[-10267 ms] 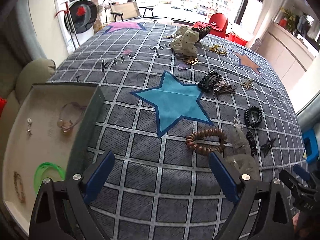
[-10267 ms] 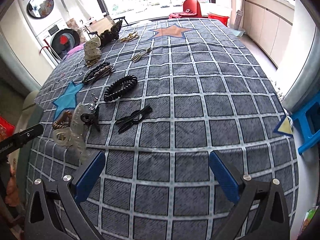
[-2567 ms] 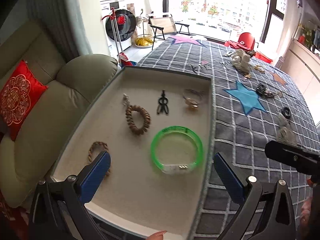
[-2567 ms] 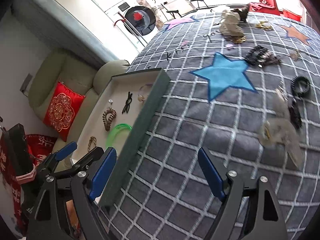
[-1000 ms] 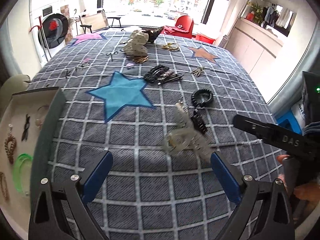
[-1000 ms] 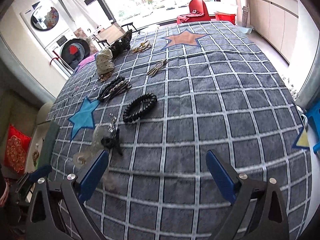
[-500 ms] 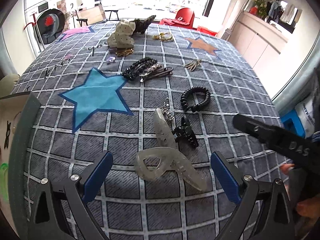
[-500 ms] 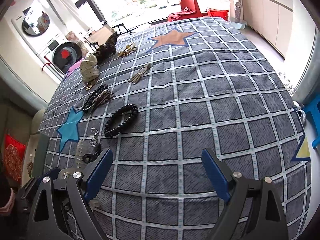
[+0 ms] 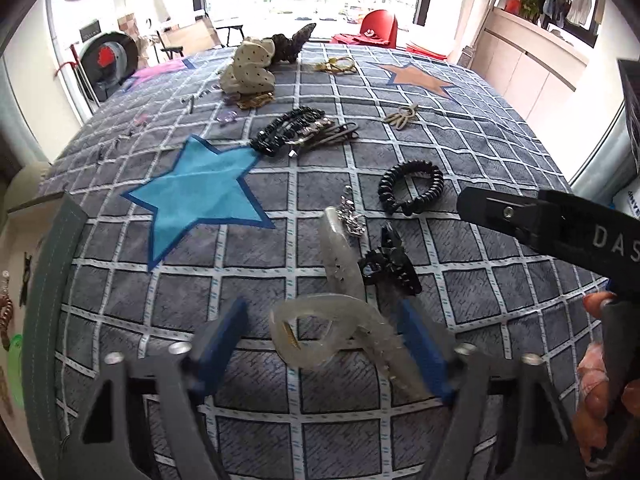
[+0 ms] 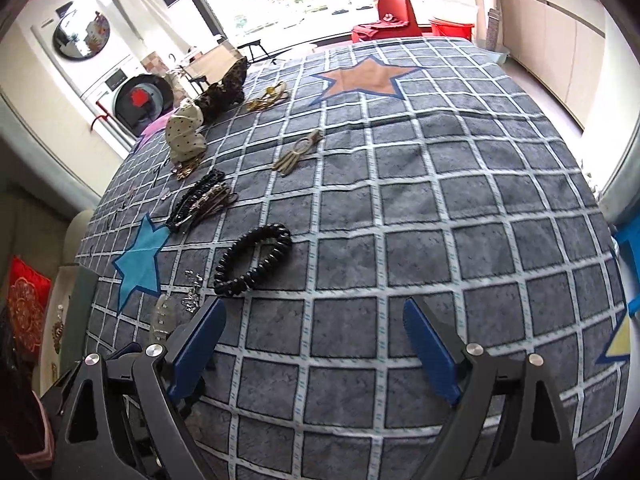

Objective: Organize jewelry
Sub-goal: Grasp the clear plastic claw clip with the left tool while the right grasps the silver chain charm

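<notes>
"DAS" on right gripper (image 9: pixel 560 232)

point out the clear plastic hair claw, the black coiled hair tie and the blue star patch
clear plastic hair claw (image 9: pixel 320 336), left wrist view, looped end
black coiled hair tie (image 9: pixel 412 188), left wrist view, right coil
blue star patch (image 9: pixel 196 196), left wrist view, centre

Translucent hair clip (image 9: pixel 336 332) lies flat on checked cloth (image 9: pixel 256 400).

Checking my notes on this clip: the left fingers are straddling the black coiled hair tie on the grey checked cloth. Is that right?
Not quite. In the left wrist view the left gripper straddles the clear hair claw, its fingers closing around it. The black coiled hair tie lies farther off on the grey checked cloth, untouched.
</notes>
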Motion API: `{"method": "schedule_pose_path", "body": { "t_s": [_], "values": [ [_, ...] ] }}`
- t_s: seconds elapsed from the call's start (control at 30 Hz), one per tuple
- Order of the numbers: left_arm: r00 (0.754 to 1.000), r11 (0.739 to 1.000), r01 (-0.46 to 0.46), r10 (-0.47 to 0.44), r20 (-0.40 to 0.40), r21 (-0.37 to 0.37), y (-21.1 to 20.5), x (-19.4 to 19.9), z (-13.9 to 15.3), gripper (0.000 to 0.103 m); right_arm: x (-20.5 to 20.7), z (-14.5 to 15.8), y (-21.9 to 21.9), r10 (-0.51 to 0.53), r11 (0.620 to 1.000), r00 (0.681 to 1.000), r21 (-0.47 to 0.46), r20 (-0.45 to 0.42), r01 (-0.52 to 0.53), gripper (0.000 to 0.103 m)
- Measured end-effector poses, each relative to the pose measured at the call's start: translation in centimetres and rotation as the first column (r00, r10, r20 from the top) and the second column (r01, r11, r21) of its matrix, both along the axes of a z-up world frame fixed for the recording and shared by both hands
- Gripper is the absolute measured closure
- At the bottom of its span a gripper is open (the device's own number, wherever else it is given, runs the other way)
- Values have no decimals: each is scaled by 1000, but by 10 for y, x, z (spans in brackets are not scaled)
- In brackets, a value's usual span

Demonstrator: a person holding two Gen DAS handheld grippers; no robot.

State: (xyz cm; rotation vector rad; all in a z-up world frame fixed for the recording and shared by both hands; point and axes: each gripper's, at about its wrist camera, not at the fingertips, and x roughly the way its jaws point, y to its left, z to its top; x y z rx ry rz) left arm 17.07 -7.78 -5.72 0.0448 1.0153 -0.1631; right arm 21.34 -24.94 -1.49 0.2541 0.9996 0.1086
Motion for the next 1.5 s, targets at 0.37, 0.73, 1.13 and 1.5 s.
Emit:
{"method": "schedule_pose_path", "body": {
  "t_s": [0.37, 0.73, 1.13, 1.5],
  "values": [
    [999, 1000, 2, -2, 33, 0, 7, -4, 3, 54, 7, 0, 15, 40, 999, 999, -9, 1, -40, 12],
    [999, 1000, -8, 8, 50, -7, 22, -16, 6, 57, 7, 0, 39, 114, 994, 993, -3, -17, -114, 37],
    [997, 998, -60, 62, 40, -37, 60, -37, 9, 57, 14, 0, 89, 277, 959, 960, -42, -39, -279, 53],
    [995, 994, -88, 91, 43, -61, 81, -44, 13, 57, 22, -8, 116, 286, 933, 956, -207, -63, -293, 72]
  ]
}}
